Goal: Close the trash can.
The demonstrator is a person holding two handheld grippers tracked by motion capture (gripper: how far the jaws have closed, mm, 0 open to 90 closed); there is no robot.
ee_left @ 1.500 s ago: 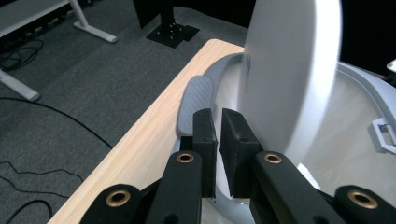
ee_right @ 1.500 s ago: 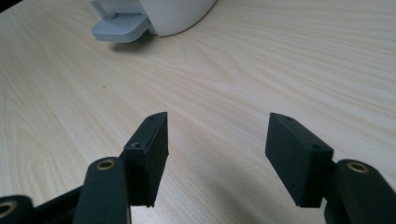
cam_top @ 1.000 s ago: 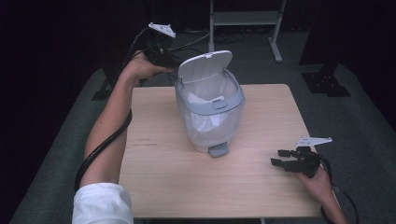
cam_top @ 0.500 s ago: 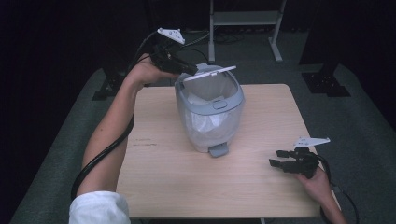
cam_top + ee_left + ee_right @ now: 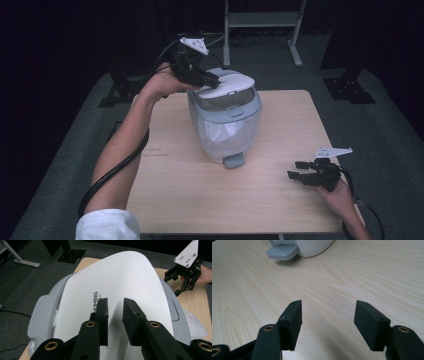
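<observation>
The bin (image 5: pixel 225 122) stands in the middle of the table (image 5: pixel 175 190), and you are shutting its lid (image 5: pixel 231 85): your left gripper (image 5: pixel 210 80) rests on top of the lid, its jaws a little apart and just opening, holding nothing. I think the lid is almost down, so next press it flat, then lift the gripper straight up. Your right gripper (image 5: pixel 300 170) lies wide open and empty near the table's right edge, well apart from the bin, with lots of bare table between.
</observation>
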